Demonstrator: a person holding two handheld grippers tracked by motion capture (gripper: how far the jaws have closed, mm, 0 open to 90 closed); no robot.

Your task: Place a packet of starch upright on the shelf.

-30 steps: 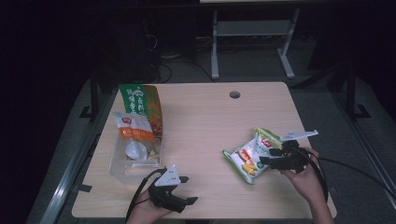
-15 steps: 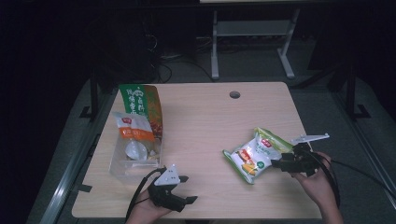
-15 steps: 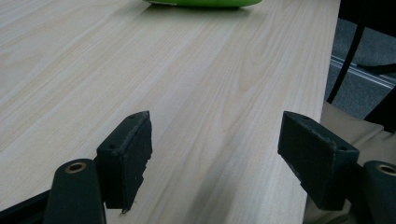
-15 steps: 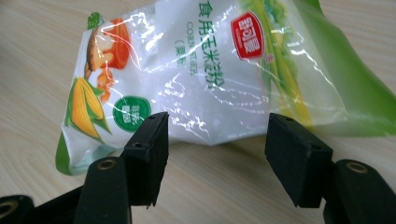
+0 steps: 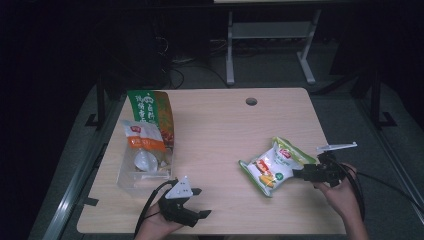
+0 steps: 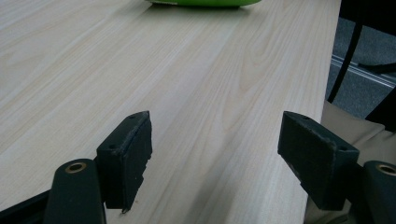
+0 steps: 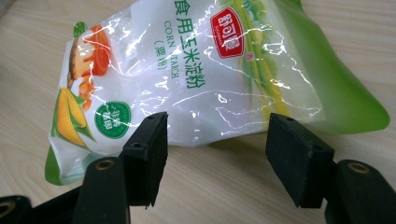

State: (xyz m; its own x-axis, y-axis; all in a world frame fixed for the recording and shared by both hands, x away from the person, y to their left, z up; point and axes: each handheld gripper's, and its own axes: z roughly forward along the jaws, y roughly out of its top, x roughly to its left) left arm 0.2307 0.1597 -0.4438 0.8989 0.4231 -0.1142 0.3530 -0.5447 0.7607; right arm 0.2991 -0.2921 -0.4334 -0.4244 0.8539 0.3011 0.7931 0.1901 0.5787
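Right gripper (image 7: 212, 158), jaws apart, faces a corn starch bag (image 7: 196, 74) lying on the worktop (image 5: 220, 130); its printed label seems legible only close up. Left gripper (image 5: 196, 204) rests open, well apart.

Overhead forward-down; 2 low close-ups

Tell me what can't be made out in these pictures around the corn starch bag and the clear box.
- Corn starch bag: top cut off by the right gripper view's edge.
- Contents of the clear box: too small in the high view, covered by the orange-and-white packet.
- Green bag: print too small in the high view.
- Left gripper: back end hidden by the hand.
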